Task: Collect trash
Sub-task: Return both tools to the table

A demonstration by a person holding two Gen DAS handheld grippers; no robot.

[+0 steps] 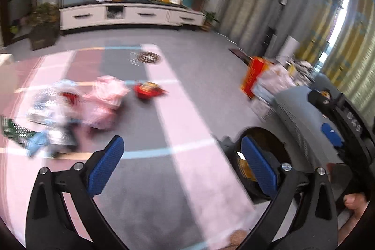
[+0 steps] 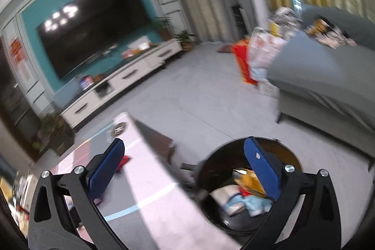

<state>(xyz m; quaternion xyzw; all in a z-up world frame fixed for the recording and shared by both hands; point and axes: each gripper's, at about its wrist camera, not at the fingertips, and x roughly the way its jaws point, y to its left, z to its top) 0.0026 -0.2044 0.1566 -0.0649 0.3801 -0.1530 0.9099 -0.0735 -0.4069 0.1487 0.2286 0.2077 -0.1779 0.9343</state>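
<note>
In the left wrist view my left gripper (image 1: 181, 144) is open and empty above a striped rug (image 1: 187, 109). Loose trash lies blurred on the rug ahead and to the left: a red packet (image 1: 148, 89), a pink bag (image 1: 105, 100), and white and blue wrappers (image 1: 49, 107). A black round bin (image 1: 269, 139) stands behind the left gripper's right finger. In the right wrist view my right gripper (image 2: 185, 147) is open and empty just above the bin (image 2: 215, 165). The bin holds a yellow wrapper (image 2: 248, 179) and white and blue scraps (image 2: 227, 200).
A grey sofa (image 2: 328, 74) piled with things stands to the right, with red and white bags (image 2: 248, 57) on the floor beside it. A white TV stand (image 1: 131, 15) and potted plants (image 1: 44, 18) line the far wall. Grey floor lies between the rug and the stand.
</note>
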